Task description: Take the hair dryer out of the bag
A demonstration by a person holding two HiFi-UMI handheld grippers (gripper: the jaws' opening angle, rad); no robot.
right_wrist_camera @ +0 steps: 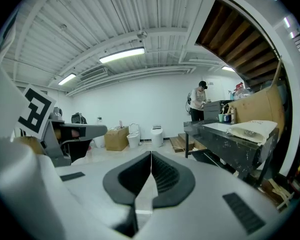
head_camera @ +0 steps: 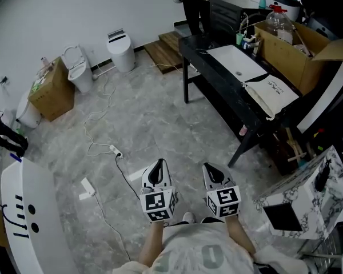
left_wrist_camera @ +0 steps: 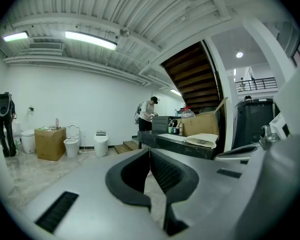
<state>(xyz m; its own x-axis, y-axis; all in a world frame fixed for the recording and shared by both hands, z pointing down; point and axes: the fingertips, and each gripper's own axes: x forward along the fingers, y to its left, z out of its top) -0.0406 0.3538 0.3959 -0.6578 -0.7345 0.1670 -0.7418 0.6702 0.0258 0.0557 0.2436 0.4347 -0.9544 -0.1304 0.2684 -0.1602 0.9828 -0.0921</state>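
On the black table [head_camera: 214, 73], bag [head_camera: 272, 90] flat

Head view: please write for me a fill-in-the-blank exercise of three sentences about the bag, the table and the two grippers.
1. The cream bag lies on a table of ____ colour.
2. The jaws of the left gripper and of the right gripper are ____.
3. Between these jaws there is ____.

Missing words: black; shut; nothing
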